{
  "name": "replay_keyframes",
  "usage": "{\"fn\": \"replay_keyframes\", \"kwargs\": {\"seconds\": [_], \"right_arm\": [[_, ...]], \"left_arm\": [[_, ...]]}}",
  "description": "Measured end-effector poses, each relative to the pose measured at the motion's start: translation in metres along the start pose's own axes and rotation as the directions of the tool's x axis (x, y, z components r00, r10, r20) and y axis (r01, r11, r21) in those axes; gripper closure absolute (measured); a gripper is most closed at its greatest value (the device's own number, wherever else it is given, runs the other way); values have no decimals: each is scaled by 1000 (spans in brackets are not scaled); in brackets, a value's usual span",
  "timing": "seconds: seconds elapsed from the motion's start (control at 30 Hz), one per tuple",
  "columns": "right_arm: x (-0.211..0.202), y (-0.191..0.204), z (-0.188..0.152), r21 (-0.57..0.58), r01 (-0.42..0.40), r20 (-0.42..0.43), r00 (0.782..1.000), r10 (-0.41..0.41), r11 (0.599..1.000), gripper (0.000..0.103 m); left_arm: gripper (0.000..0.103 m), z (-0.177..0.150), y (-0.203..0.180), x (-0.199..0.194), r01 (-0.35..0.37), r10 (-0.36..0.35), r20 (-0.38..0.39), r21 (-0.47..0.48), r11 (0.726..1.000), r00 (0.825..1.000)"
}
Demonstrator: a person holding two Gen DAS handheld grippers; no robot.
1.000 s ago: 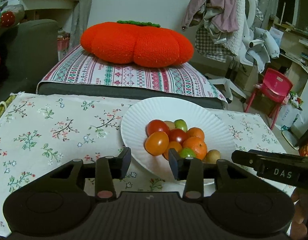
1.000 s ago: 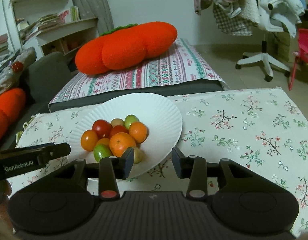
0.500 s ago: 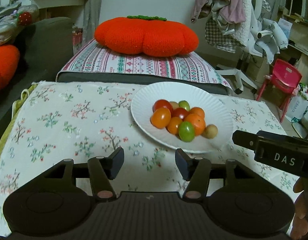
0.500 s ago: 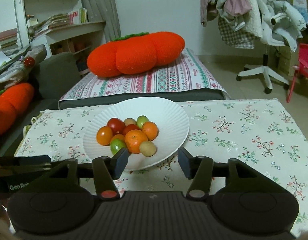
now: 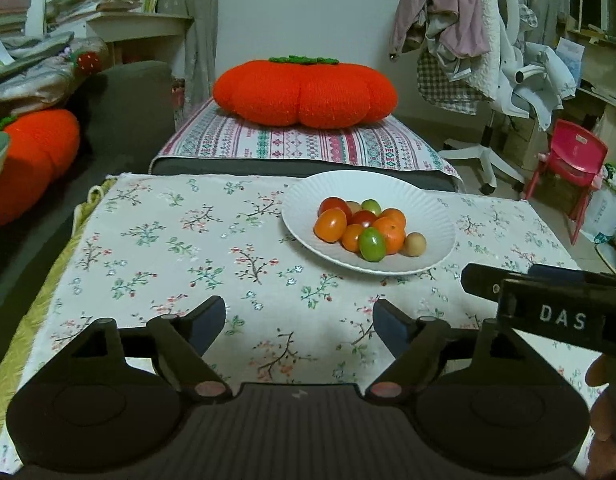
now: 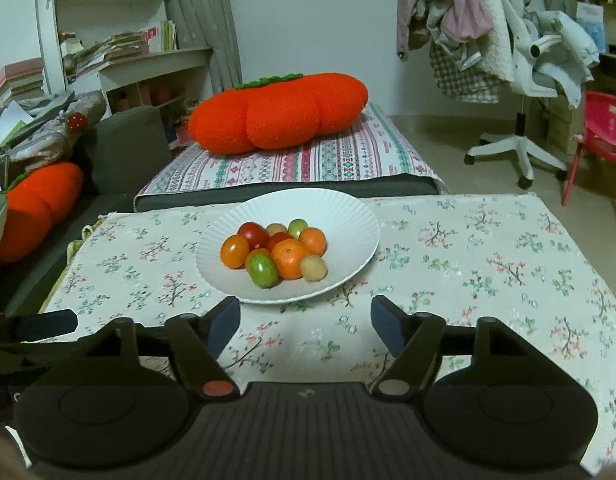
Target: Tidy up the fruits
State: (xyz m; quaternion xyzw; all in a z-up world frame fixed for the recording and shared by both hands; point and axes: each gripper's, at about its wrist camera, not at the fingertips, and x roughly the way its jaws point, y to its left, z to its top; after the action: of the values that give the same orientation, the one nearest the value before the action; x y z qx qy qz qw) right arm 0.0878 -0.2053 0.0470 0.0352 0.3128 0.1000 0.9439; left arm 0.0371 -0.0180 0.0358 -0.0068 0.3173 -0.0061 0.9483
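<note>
Fruits sat heaped on the ribbed white paper plate, both black grippers empty, jaws opening; single out one edge piece.

Lighting was indoor and kinda warm, seemingly from overhead, bright enough on the floral tablecloth but dimmer toward the left side of the room. A soft shadow sat under the rim of the white plate, and another fell on the cloth right ahead of each camera. No real glare, just small highlights on the fruits. Centre was sharp; the fisheye bent the edges hard, with dark vignetted corners and slightly soft, noisy detail there.
</note>
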Motion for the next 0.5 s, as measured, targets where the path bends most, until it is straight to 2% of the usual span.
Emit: {"fn": "replay_keyframes", "kwargs": {"seconds": [0.1,0.17,0.33,0.5], "right_arm": [[-12,1,-7,-2,14,6,1000,-14,1000,25],[-19,1,-11,-5,25,3,1000,-25,1000,15],[-33,2,-19,-2,8,9,1000,-8,1000,2],[-42,8,-25,-32,18,17,1000,-17,999,0]], "left_arm": [[16,-3,-1,-9,-17,17,16,9,1000,1000],[15,-6,-2,-14,-35,34,24,16,999,999],[12,-13,2,-29,-68,67,42,3,998,997],[11,-18,0,-39,-104,103,65,18,994,993]]}}
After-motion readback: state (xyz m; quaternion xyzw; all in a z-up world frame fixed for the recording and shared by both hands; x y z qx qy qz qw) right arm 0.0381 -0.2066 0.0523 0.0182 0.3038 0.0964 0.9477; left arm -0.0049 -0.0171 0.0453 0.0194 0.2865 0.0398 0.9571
